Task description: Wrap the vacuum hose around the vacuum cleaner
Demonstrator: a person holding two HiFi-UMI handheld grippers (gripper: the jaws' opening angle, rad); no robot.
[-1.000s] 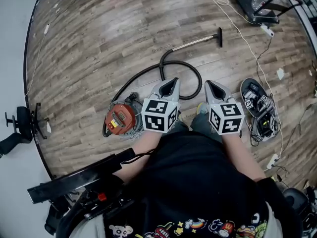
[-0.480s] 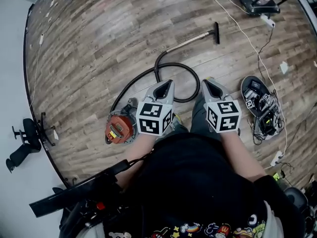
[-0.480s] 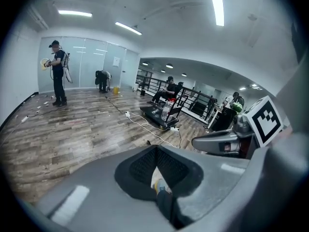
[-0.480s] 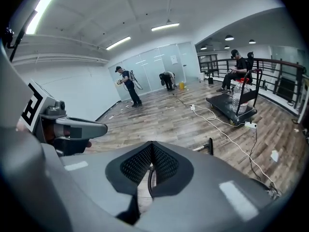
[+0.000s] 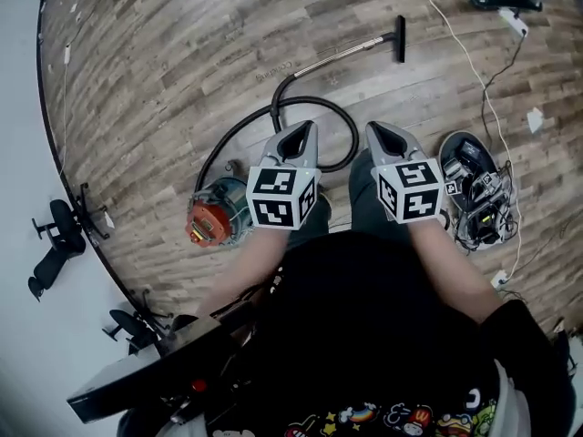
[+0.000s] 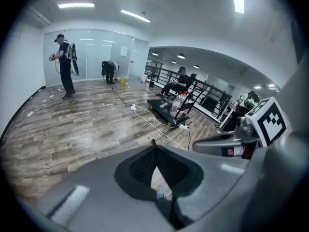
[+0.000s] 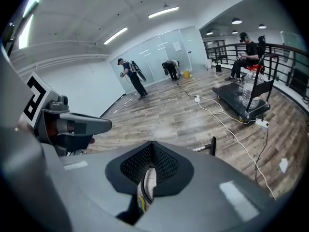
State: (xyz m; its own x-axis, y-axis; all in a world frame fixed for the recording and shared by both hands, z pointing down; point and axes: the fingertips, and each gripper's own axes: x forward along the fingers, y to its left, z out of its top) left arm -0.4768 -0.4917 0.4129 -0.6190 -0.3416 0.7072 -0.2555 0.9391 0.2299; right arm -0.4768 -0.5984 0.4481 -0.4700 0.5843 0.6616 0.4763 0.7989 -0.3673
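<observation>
The wrapping has not begun: this looks like the approach, before any grasp. In the head view the left gripper [image 5: 303, 130] and right gripper [image 5: 375, 130] are held side by side above the floor, both with jaws closed tip to tip and nothing between them. The vacuum [image 5: 214, 221] sits on the floor to the left of the left gripper. Its hose [image 5: 319, 101] lies loose in an open loop ahead of both grippers and runs on to the wand [image 5: 337, 59] and nozzle [image 5: 399, 39], well apart from the body. Next, I judge, one gripper must open, go down and take the hose near the loop, then carry it round the vacuum. Only the head view shows the vacuum and loop. The gripper views look across the room instead: the left one shows a cart [image 6: 169, 110] and a distant person [image 6: 64, 64], while the right one catches the nozzle.
</observation>
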